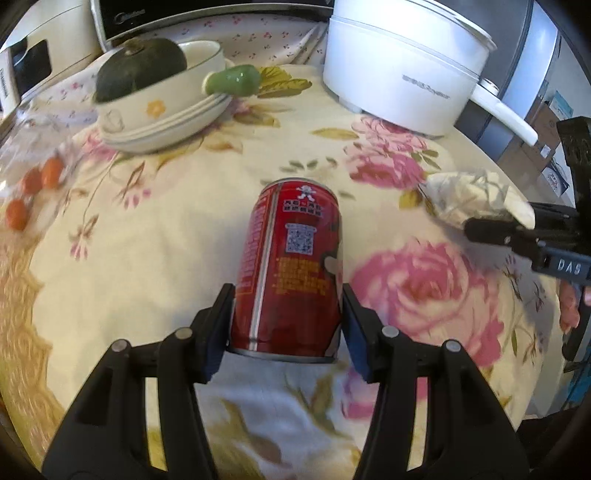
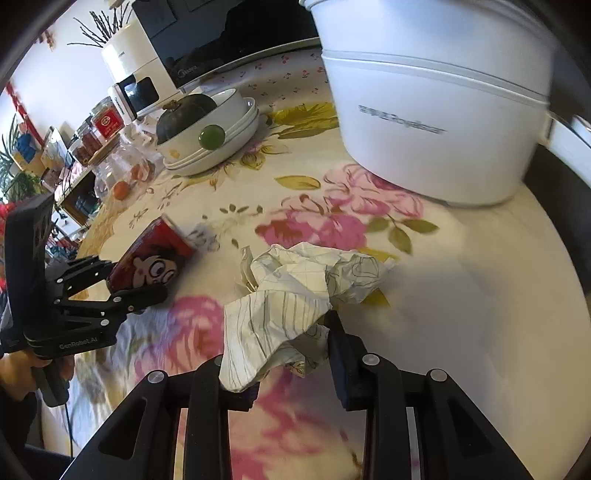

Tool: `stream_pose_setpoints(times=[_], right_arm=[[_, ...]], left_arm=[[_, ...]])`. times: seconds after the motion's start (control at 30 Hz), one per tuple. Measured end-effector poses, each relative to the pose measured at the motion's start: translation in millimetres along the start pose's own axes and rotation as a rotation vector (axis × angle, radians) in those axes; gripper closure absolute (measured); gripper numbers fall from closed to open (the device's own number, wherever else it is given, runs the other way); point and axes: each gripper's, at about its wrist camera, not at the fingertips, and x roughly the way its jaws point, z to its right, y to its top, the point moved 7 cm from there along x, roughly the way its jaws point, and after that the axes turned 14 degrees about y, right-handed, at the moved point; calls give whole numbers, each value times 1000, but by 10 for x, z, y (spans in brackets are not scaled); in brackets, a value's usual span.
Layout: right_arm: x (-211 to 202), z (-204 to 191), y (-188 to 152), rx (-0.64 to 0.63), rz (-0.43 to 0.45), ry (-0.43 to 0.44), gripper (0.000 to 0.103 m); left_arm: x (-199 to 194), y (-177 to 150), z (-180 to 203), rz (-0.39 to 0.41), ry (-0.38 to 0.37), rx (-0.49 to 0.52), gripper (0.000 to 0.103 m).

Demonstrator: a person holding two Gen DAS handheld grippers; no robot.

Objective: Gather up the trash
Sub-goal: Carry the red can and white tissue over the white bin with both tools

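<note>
A red drink can with a cartoon face sits tilted between the fingers of my left gripper, whose pads press on its two sides. It hangs over the floral tablecloth. From the right wrist view the same can and left gripper show at the left, held by a person's hand. My right gripper is shut on a crumpled sheet of lined white paper; the paper covers its left fingertip. In the left wrist view that paper and the right gripper are at the right edge.
A white electric pot stands at the back right. Stacked bowls holding a dark green squash are at the back left, with a green fruit beside them. Small tomatoes in clear plastic lie at the left. A microwave stands behind.
</note>
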Motion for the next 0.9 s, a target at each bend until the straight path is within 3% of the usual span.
stream_pose_setpoints(times=[0.3,0.5,0.9], right_arm=[[-588,-167,-358,-10,1,-58,71],[-1013,-412,-604,-43,0,-85,71],[-1644,-597,-1137,-26,38,-91,71]], left_arm=[[-372,-325,93,-21,-1,-32,46],[-721,-485,232,7,21,-19,46],[-1398,-743,662,57,-34,-9,46]])
